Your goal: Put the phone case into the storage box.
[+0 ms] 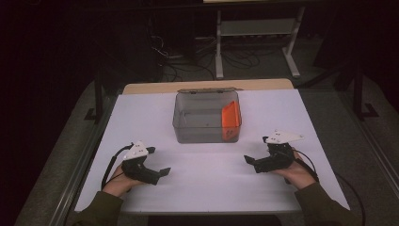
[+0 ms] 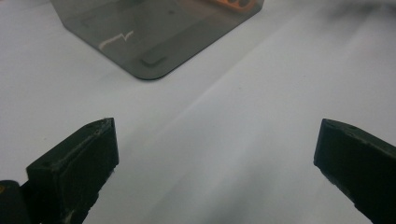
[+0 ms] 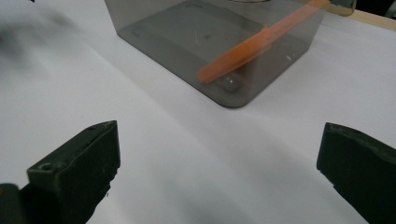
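Observation:
A clear grey plastic bin (image 1: pixel 188 123) stands at the middle of the white table (image 1: pixel 207 183). An orange flat piece (image 1: pixel 230 117) leans tilted against the bin's right inner wall. Seen through the bin wall (image 3: pixel 187 42), the orange piece (image 3: pixel 243 51) slants down to the floor. My left gripper (image 1: pixel 164 172) rests on the table near the front left, open, nothing between its jaws. My right gripper (image 1: pixel 248 160) rests at the front right, open and empty. Both point inward, toward each other. The bin's near corner (image 2: pixel 149 70) lies ahead of my left gripper (image 2: pixel 215 154).
A wooden strip (image 1: pixel 141 88) runs along the table's far edge behind the bin. Beyond it stands a white metal frame (image 1: pixel 219 47) with cables on the dark floor. Bare white tabletop lies between the two grippers (image 3: pixel 219 154).

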A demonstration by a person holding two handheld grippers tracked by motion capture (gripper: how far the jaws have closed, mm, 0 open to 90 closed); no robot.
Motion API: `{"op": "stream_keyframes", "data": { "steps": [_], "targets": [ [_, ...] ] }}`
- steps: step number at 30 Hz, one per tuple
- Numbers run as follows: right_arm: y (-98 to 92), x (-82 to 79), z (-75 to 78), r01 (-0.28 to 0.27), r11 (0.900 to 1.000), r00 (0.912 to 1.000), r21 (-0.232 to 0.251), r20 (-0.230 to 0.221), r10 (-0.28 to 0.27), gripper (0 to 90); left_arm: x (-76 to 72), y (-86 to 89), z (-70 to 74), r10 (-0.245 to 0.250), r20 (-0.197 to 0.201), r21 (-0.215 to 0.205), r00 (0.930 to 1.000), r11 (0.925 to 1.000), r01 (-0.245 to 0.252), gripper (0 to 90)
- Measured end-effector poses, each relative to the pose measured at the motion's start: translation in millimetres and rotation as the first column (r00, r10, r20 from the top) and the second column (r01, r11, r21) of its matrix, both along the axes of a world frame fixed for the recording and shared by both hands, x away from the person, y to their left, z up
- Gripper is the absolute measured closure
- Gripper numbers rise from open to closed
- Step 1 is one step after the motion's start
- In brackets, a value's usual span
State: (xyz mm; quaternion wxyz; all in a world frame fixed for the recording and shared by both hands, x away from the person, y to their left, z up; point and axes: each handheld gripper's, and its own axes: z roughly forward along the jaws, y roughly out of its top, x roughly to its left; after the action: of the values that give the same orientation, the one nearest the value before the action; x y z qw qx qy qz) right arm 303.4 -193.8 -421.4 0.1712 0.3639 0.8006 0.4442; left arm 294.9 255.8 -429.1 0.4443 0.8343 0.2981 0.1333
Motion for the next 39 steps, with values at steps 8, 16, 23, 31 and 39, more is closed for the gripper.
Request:
{"op": "stream_keyframes", "data": {
  "steps": [8,16,23,31,39],
  "targets": [
    [-7.5,-10.9,-7.1,0.025,1.000,0.9997,0.017,0.005,-0.025,0.0,0.0,0.1,0.1,0.000,0.000,-0.001,1.0000,1.0000,0.000,0.0],
    [-8.6,-21.3,-13.1,0.029,0.999,0.9996,0.027,0.005,-0.029,0.0,-0.4,-0.6,0.0,-0.004,-0.001,-0.001,1.0000,1.0000,0.004,0.0],
    [-3.7,-23.3,-15.9,0.015,1.000,0.9995,0.014,0.028,-0.015,0.0,-0.9,-0.9,-0.1,-0.012,-0.001,-0.002,0.9999,0.9999,0.012,0.0],
    [-2.1,-22.0,-19.3,-0.007,1.000,0.9992,-0.003,0.040,0.007,0.0,-2.4,-2.1,-1.2,-0.022,-0.003,0.004,0.9998,0.9998,0.022,0.0],
    [-3.0,-21.8,-20.9,-0.013,1.000,0.9992,-0.012,0.039,0.013,0.0,-4.4,-3.0,-2.0,-0.025,0.005,0.004,0.9997,0.9997,0.025,0.0]
  ]
}}
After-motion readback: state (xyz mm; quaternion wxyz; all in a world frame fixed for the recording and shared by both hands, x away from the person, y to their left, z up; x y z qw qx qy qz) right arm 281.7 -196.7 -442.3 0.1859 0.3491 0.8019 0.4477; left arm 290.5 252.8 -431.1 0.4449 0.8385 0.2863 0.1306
